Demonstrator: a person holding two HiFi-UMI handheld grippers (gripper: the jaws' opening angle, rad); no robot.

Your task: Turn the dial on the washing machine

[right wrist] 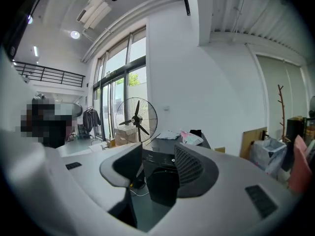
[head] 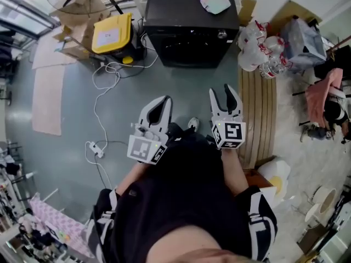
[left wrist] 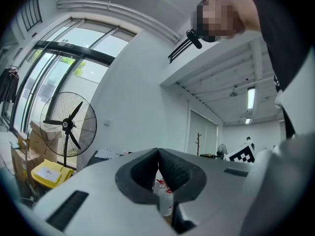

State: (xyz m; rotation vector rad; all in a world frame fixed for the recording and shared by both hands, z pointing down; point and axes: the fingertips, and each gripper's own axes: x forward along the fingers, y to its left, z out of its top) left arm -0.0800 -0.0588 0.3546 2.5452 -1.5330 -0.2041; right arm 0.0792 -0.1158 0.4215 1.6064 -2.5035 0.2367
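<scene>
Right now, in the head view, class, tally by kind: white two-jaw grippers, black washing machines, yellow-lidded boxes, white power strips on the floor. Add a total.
White two-jaw grippers: 2, left gripper, right gripper
Black front-loading washing machine: 1
Yellow-lidded box: 1
White power strip: 1
Total: 5
</scene>
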